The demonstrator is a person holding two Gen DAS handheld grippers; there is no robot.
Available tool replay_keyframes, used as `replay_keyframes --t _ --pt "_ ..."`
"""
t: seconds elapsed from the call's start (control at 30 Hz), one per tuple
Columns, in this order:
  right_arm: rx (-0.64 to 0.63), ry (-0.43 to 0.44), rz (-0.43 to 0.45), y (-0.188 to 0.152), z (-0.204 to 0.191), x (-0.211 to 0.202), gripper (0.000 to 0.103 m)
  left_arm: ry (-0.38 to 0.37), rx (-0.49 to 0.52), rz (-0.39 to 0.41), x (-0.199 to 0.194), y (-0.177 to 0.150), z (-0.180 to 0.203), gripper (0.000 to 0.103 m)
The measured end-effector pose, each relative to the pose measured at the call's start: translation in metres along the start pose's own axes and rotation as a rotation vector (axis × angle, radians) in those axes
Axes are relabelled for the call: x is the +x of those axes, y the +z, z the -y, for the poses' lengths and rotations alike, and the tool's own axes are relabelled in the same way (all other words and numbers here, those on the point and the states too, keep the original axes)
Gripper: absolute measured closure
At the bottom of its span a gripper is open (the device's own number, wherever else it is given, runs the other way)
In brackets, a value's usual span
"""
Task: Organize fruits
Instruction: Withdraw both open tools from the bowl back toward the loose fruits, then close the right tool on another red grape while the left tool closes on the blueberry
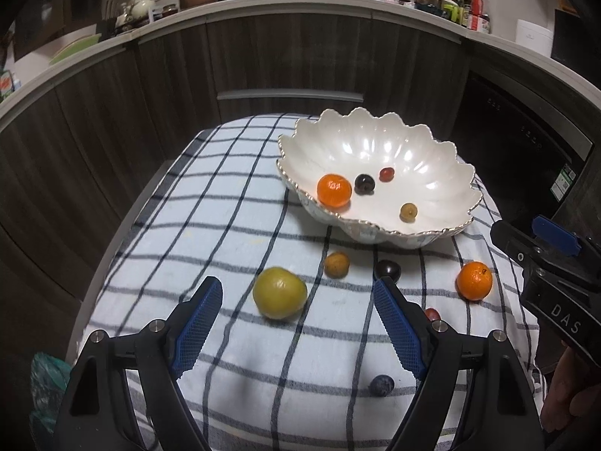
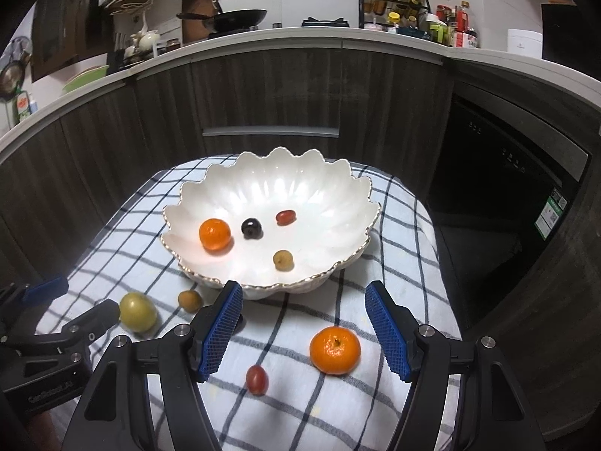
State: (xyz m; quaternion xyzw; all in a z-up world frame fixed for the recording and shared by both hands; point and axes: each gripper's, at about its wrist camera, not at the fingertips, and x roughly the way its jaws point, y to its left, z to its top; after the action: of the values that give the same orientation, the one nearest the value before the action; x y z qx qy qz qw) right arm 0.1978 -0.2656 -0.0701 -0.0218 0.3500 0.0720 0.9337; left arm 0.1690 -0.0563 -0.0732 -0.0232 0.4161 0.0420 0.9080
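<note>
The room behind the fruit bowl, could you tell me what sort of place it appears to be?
Most likely a home kitchen. A black wok sits on the counter above dark wood cabinets, a spice rack stands further along it, and a built-in appliance fills the right side.

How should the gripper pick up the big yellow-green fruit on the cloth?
Grip the yellow-green fruit across its widest middle, coming down from above and from the near side. It is round and sits free on the checked cloth, with the small brown fruit apart behind it. The left gripper is open and already roughly lined up, so probably use that one.
</note>
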Motion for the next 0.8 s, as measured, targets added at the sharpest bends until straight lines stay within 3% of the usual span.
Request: replay_keyframes --t 0.6,0.8 --pt "-0.117 0.106 -0.028 -0.032 -0.002 0.010 0.034 0.008 -0.063 0.063 -0.017 -0.046 0.018 0.012" --pt "-0.179 0.157 -0.037 -0.042 -0.004 0.012 0.034 0.040 -0.093 0.032 -0.012 -0.063 0.025 0.012"
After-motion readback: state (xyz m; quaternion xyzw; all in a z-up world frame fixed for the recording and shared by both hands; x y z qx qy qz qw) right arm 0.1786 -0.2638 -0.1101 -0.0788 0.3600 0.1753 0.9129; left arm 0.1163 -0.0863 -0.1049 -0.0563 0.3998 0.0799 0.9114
